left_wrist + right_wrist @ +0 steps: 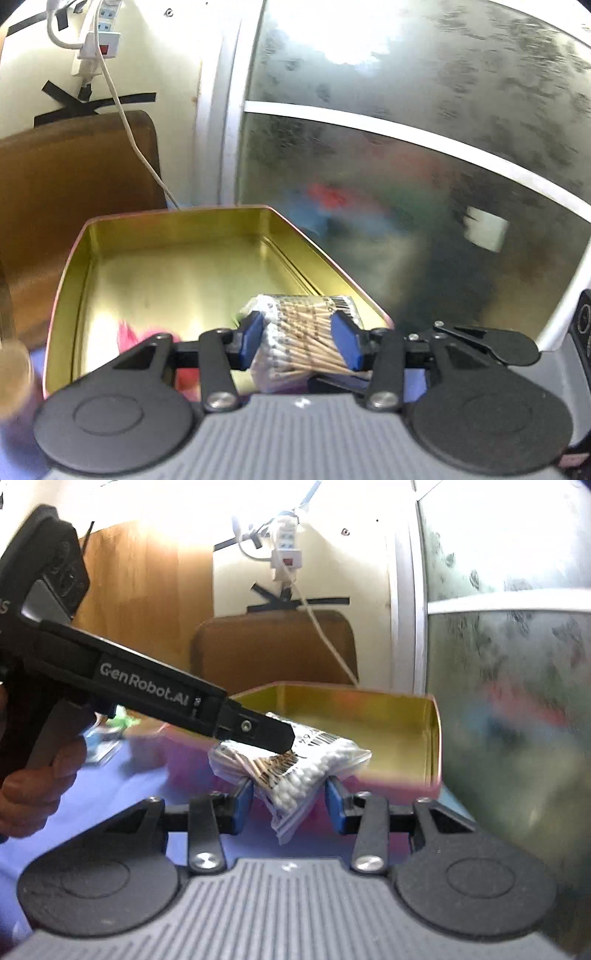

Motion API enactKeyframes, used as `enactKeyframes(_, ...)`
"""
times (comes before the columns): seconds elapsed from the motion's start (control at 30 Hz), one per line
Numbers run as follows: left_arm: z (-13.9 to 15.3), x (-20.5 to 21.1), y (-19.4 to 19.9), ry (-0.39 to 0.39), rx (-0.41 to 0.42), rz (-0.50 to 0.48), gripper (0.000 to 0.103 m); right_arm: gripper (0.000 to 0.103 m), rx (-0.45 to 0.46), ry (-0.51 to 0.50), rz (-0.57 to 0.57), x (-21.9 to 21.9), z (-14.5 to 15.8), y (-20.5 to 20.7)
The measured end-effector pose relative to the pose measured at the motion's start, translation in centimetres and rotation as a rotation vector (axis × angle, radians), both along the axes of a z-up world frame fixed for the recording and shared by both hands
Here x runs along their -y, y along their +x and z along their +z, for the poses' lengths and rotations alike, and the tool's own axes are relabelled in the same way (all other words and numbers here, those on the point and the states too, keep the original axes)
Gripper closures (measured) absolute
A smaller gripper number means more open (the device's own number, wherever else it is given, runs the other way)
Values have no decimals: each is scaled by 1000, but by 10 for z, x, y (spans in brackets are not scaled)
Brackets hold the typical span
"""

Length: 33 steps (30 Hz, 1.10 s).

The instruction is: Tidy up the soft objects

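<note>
My left gripper [300, 338] is shut on a clear bag of cotton swabs [295, 339] and holds it over the near edge of an open gold tin [177, 266]. In the right wrist view the left gripper [284, 744] comes in from the left, gripping the same bag [295, 771] in front of the tin [391, 716]. My right gripper [290, 805] is open, its blue pads [242, 805] on either side of the bag's hanging lower corner without pinching it. A pink soft item [129, 332] lies in the tin's near left corner.
The tin sits on a lilac cloth [122, 782]. A brown chair back [273, 646] stands behind the tin, with a white cable and power strip [286, 550] on the wall. A frosted glass panel [406, 147] is to the right.
</note>
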State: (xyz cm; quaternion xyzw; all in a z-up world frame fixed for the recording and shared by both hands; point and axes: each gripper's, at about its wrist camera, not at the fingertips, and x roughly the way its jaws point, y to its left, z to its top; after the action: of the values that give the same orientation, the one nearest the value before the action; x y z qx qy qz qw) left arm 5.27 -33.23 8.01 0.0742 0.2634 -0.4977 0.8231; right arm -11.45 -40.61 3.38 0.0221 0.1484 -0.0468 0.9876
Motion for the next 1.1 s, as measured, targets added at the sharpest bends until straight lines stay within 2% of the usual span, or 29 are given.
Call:
enactKeyframes(0.17, -11, 35, 53, 28, -48, 78, 62, 57, -85, 59, -17, 39, 1, 60)
enactKeyframes(0.3, -28, 52, 81, 45, -88, 137, 57, 57, -152, 67, -58, 48, -2, 91)
enactKeyframes(0.4, -38, 56, 88, 67, -99, 173, 57, 54, -176, 43, -102, 47, -8, 105)
enactKeyframes(0.53, -36, 38, 84, 29, -113, 194, 57, 52, -150, 64, -122, 46, -10, 100)
enactKeyframes(0.67, -18, -5, 63, -72, -96, 185, 57, 52, -76, 70, -139, 39, -4, 85)
enactKeyframes(0.77, -10, -57, 38, -142, -64, 183, 53, 53, 3, 64, -121, 21, 4, 67)
enactKeyframes(0.83, -12, -90, 25, -159, -49, 193, 52, 53, 37, 63, -83, 4, 7, 58)
enactKeyframes(0.9, -20, -128, 13, -155, -46, 222, 52, 54, 49, 59, -32, -15, 8, 56)
enactKeyframes(0.97, -33, -165, 6, -131, -55, 265, 52, 60, 42, 62, 45, -37, 9, 60)
enactKeyframes(1.1, -60, -234, 4, -63, -102, 372, 52, 66, -29, 66, 240, -89, 6, 83)
